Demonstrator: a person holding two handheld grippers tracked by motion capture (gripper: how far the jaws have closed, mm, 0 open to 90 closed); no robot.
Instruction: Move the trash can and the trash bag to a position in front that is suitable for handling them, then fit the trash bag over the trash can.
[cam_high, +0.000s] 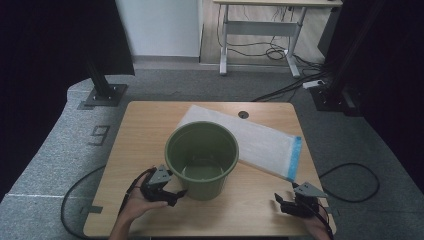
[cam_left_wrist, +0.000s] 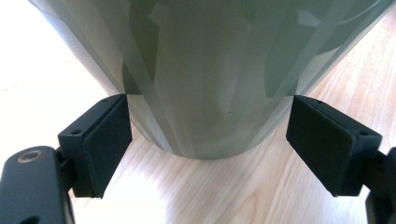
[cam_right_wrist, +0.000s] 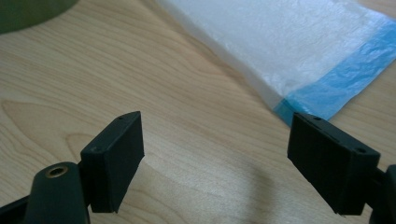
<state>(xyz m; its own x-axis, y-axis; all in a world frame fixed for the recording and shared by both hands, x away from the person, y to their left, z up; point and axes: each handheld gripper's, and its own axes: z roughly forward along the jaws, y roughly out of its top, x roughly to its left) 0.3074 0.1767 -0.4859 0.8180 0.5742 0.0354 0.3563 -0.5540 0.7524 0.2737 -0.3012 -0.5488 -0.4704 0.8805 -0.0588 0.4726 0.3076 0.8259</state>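
Between the left tool's (cam_left_wrist: 208, 140) spread jaws stands the green pot (cam_left_wrist: 210, 70).

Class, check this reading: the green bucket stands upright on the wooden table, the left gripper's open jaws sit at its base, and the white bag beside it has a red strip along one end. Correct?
Not quite: the strip on the white bag is blue, as the high view shows. The rest holds: the green bucket stands upright on the wooden table, with the left gripper open at its base.

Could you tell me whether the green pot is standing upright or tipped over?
Upright: the green pot stands on its base on the table, mouth upward.
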